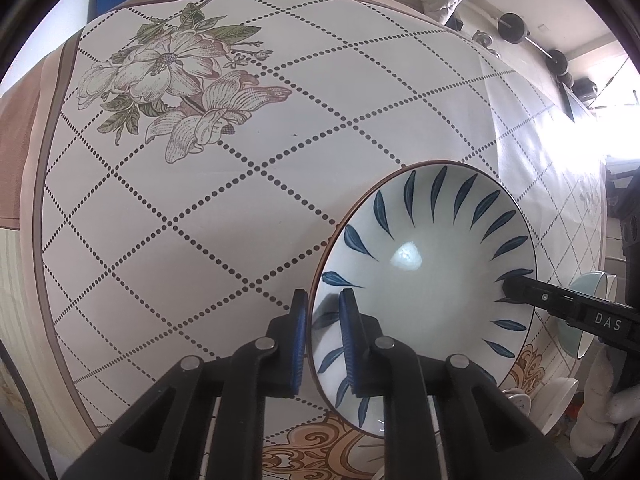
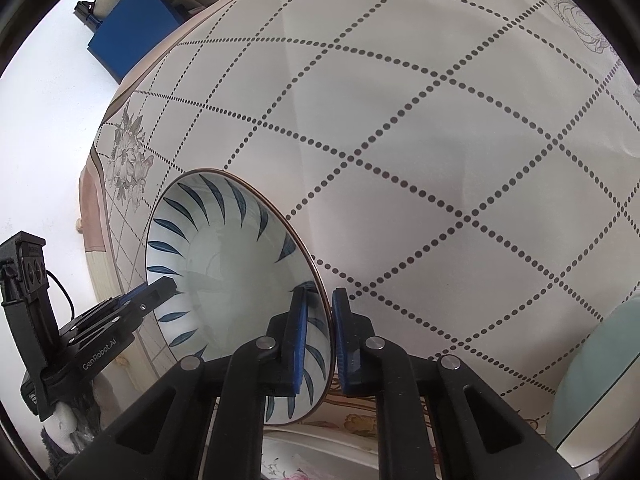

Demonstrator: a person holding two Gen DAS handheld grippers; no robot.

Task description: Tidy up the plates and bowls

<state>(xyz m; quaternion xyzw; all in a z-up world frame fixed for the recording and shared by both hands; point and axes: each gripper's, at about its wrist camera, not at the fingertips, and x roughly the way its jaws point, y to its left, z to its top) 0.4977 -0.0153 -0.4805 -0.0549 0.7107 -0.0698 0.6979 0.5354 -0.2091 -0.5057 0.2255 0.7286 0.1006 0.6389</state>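
A white bowl (image 1: 432, 272) (image 2: 224, 264) with blue leaf strokes and a thin brown rim is held tilted over the patterned tablecloth (image 1: 200, 200). My left gripper (image 1: 322, 300) points straight down and is shut on the bowl's rim, one blue pad inside and one outside. My right gripper (image 2: 320, 300) is shut on the opposite side of the same rim, again with a pad on each face. Each gripper shows in the other's view: the right gripper (image 1: 516, 284) at the bowl's far edge, the left gripper (image 2: 164, 284) at the lower left.
A pale blue bowl (image 1: 588, 304) (image 2: 600, 372) sits at the table's right edge, with a white dish (image 1: 560, 400) below it. A floral plate (image 2: 288, 464) lies under my right gripper. A blue box (image 2: 132, 28) and dumbbells (image 1: 512, 24) are on the floor beyond the table.
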